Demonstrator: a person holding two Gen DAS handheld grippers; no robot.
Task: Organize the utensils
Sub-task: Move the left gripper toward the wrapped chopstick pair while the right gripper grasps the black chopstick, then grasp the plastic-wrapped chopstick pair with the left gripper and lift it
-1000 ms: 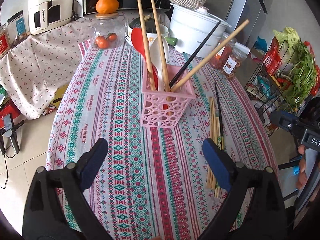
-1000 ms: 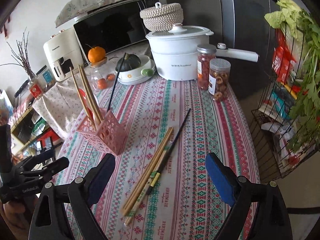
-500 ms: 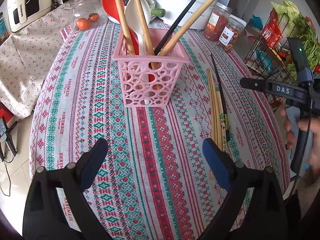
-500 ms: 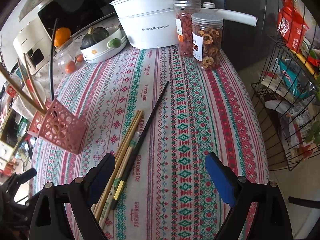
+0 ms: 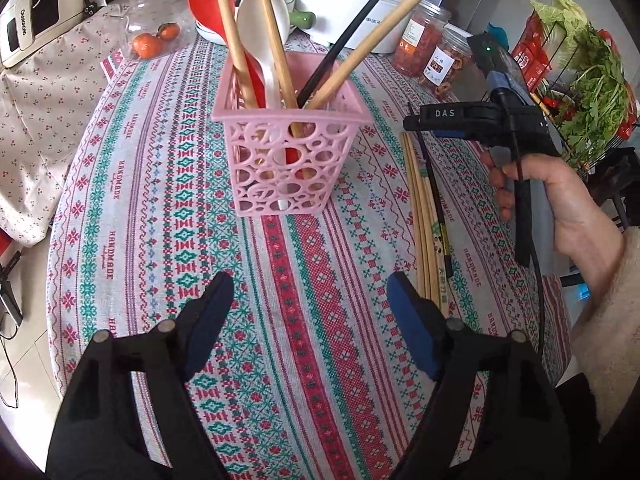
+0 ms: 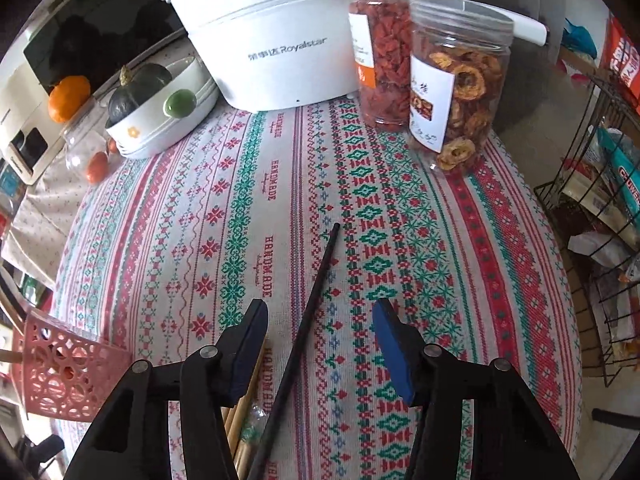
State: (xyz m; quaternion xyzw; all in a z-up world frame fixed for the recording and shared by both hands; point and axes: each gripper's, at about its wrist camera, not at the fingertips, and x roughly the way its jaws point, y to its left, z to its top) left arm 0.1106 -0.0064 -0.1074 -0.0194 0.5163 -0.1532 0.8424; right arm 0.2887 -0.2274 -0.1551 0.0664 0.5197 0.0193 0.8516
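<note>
Black chopstick (image 6: pixel 308 312) between right fingers (image 6: pixel 390 344)

The tablecloth (image 6: pixel 248 216) is looking like woven cloth, matt with a stitched texture. The pink utensil basket (image 5: pixel 286 160) is showing as smooth perforated plastic. Wooden chopsticks (image 5: pixel 424 216) are lying there bare and matt, while the black chopstick (image 6: pixel 312 300) is looking smooth, slightly shiny. The two jars (image 6: pixel 456 80) are reading as clear glossy plastic with paper labels, and the white pot (image 6: pixel 272 40) is gleaming smooth.
</note>
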